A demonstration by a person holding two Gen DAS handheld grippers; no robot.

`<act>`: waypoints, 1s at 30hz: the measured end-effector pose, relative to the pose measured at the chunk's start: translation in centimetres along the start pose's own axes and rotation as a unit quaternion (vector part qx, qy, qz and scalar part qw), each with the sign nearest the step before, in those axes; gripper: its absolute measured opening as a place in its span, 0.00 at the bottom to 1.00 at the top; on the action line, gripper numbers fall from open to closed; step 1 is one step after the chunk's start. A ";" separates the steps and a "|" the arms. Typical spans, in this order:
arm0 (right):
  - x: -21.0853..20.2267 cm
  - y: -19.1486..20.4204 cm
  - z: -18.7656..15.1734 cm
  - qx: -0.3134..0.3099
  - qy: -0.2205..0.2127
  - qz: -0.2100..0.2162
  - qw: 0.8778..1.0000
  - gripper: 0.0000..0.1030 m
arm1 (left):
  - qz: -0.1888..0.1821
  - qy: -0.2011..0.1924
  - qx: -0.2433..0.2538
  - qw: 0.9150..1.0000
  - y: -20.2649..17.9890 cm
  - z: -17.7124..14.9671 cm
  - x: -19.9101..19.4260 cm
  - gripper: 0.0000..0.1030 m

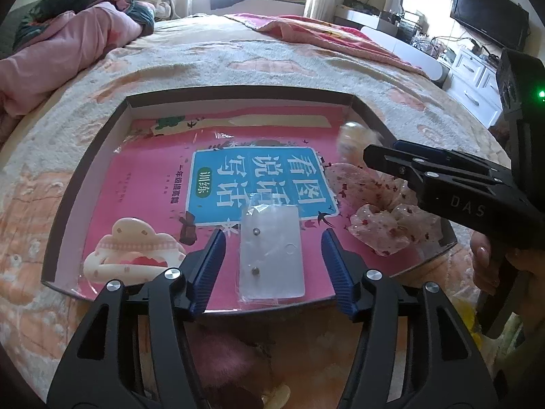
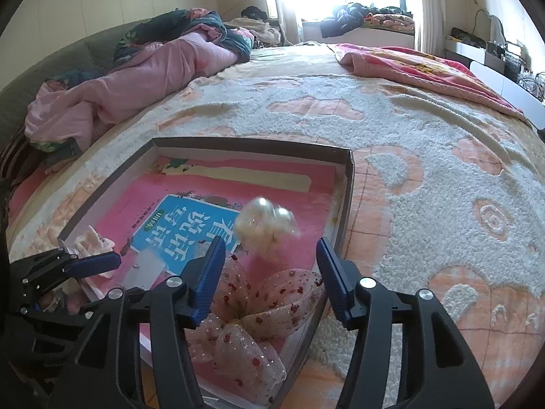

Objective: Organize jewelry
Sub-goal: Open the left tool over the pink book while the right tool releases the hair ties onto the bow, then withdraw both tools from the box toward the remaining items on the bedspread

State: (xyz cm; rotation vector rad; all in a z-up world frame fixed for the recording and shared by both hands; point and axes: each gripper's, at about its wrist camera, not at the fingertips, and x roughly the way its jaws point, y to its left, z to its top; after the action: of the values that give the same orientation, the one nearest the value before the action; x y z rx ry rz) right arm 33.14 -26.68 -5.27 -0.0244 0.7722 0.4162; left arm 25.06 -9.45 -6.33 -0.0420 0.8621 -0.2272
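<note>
A shallow cardboard box (image 1: 238, 97) lies on the bed with a pink book (image 1: 262, 184) inside. On the book a clear packet of two stud earrings (image 1: 272, 252) rests between the blue pads of my open left gripper (image 1: 272, 235); the pads do not touch it. A cream hair claw (image 1: 133, 248) sits in the box's near left corner. My right gripper (image 2: 270, 241) is open over a sheer flowered bow (image 2: 269, 289). Just beyond its fingertips is a blurred pearl piece (image 2: 267, 225), free of the pads. The left gripper (image 2: 88, 255) shows at the left edge of the right wrist view.
The box sits on a fleecy cream and peach bedspread (image 2: 425, 156). A crumpled pink quilt (image 2: 136, 78) lies at the far left and a pink blanket (image 2: 408, 64) at the far right. A TV (image 1: 490, 24) and white drawers (image 1: 473, 78) stand past the bed.
</note>
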 end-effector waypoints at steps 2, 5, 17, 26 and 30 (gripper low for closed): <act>-0.5 0.0 0.1 0.002 -0.007 0.002 1.000 0.59 | 0.000 -0.004 -0.003 1.000 0.0 -0.1 -0.3 0.51; -1.2 0.3 0.1 -0.001 -0.017 -0.001 1.000 0.64 | -0.001 -0.012 -0.008 1.000 0.1 -0.2 -1.0 0.56; -4.3 0.9 -0.5 0.014 -0.050 -0.011 0.999 0.81 | 0.008 -0.042 -0.021 0.999 0.5 -0.3 -3.3 0.89; -7.3 0.5 -1.7 0.037 -0.074 -0.026 0.996 0.86 | 0.015 -0.068 -0.029 0.997 1.4 -0.9 -5.6 0.89; -8.5 0.9 -2.0 0.033 -0.083 -0.031 0.996 0.86 | 0.015 -0.081 -0.028 0.996 1.9 -1.1 -6.9 0.89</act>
State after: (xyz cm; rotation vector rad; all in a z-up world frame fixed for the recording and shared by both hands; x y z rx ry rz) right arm 26.04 -29.18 -0.78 0.0467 0.6187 0.3294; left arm 20.25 -6.08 -2.13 -0.0986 0.7062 -0.1691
